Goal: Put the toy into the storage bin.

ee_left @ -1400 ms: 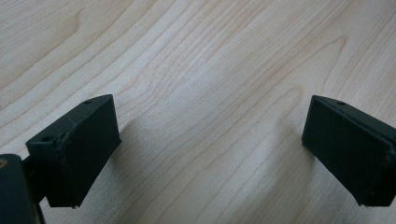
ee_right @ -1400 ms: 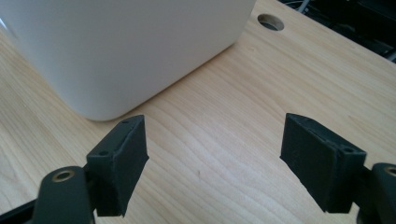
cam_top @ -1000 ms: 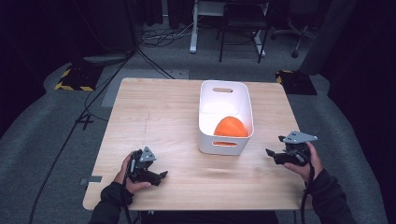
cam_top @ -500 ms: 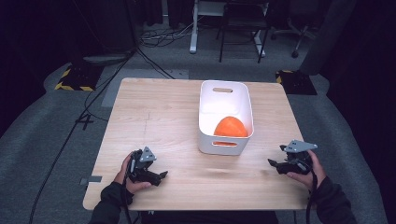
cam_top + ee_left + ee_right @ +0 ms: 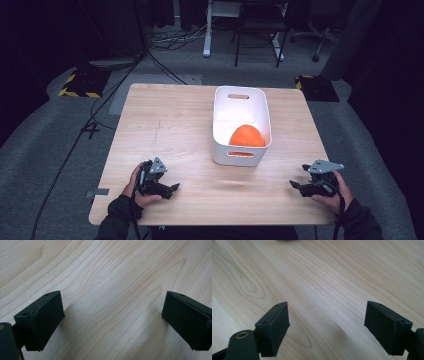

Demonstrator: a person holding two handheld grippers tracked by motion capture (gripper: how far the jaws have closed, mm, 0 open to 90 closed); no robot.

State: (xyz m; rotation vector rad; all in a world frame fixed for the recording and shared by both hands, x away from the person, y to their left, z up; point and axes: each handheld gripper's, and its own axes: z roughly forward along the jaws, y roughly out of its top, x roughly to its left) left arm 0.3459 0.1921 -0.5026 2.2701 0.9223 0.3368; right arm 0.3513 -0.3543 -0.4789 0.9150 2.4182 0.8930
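Two black two-jaw grippers rest low on a pale wooden table (image 5: 165,130): the left gripper (image 5: 172,188) at lower left, jaws wide and empty; the right gripper (image 5: 295,185) at lower right, jaws just opened wider, nothing between them. Between and above them sits one white plastic handled bin (image 5: 220,120), long axis running up the frame, holding one orange rounded object (image 5: 246,136).

A pale wooden table (image 5: 165,125) stood on grey carpet (image 5: 45,150). A white bin (image 5: 241,127) sat on the table right of centre, toward the far edge, apart from every edge. The rest of the tabletop showed only bare wood grain.
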